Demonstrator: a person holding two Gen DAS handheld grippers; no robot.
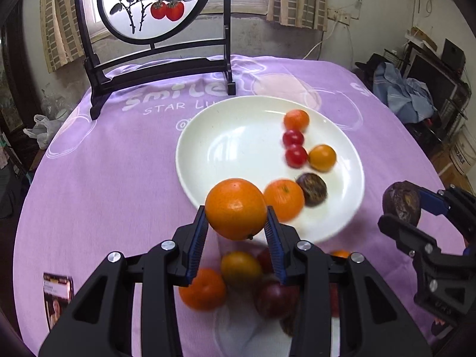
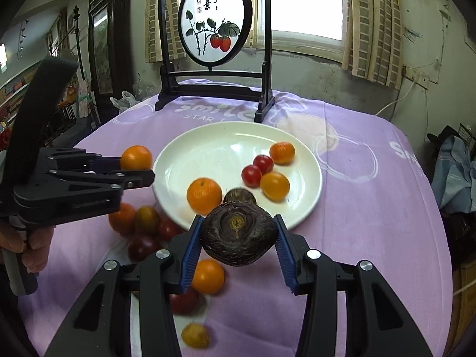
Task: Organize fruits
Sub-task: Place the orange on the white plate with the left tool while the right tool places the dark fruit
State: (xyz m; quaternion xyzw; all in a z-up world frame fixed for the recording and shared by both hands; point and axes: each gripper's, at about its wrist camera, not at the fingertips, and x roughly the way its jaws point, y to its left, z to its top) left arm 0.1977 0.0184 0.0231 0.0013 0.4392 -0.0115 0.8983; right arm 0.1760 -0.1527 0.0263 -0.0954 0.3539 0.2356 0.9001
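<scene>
The left tool point(image 1: 236, 223) holds an orange point(image 1: 236, 208) and the right tool point(image 2: 238, 239) holds a dark fruit point(image 2: 238, 233), both just above the near edge of the white plate point(image 2: 208, 145). If 1 drops too fast, it could roll off onto the counter point(image 1: 104, 163).

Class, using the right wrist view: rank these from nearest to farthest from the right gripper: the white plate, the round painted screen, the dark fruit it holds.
1. Dark fruit, clamped between the right gripper pads.
2. White plate, just beyond, table centre.
3. Painted screen, far edge, by the window.
</scene>
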